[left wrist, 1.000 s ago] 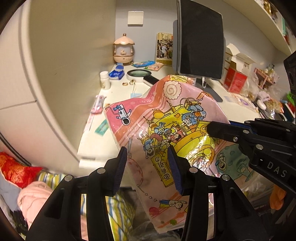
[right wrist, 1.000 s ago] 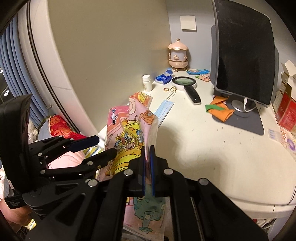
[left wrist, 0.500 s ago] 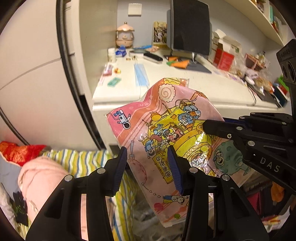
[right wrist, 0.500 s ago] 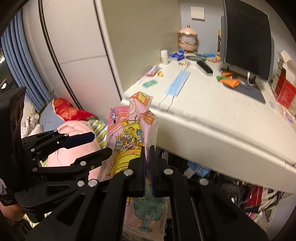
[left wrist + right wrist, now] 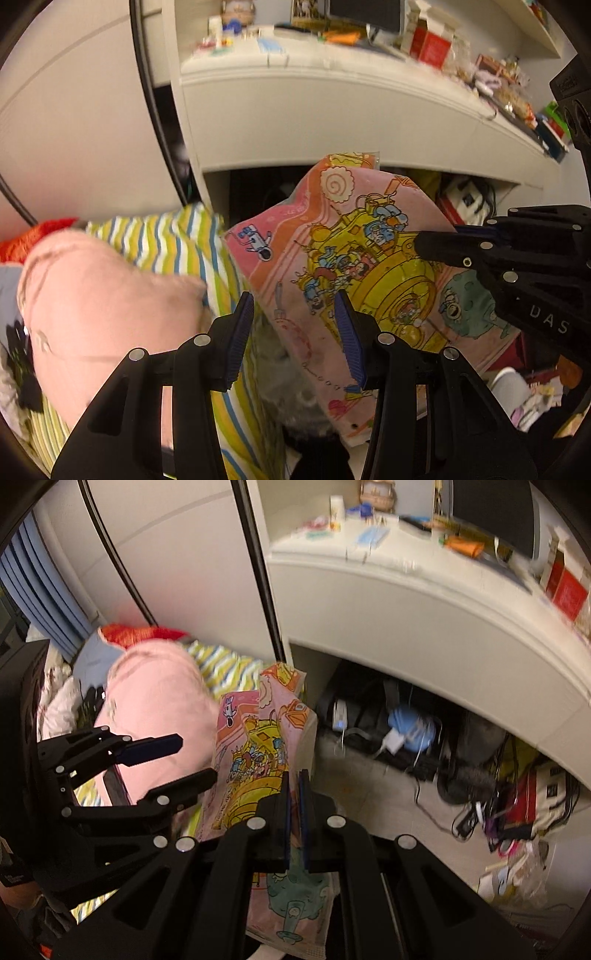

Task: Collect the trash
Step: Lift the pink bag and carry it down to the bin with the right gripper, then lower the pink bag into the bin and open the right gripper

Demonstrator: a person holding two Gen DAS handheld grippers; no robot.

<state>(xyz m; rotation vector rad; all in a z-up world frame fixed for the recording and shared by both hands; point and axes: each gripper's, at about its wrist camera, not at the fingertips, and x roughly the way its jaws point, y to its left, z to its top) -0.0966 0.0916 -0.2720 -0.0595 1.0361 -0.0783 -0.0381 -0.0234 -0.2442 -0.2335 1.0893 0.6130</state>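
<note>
Cartoon-printed pink wrapper: pinched between closed pads of right gripper; left gripper partly open, empty, alongside; white desk behind.

Both grippers are the same build: matte black plastic, kinda skeletal, with triangular cutouts along the finger arms and round silver screw heads at the joints. The left gripper has ribbed dark-blue pads lining the insides of its fingers. The right gripper has those same blue pads, and next to its screws on the side there's "DAS" stamped in pale letters. No cables visible on either one.
</note>
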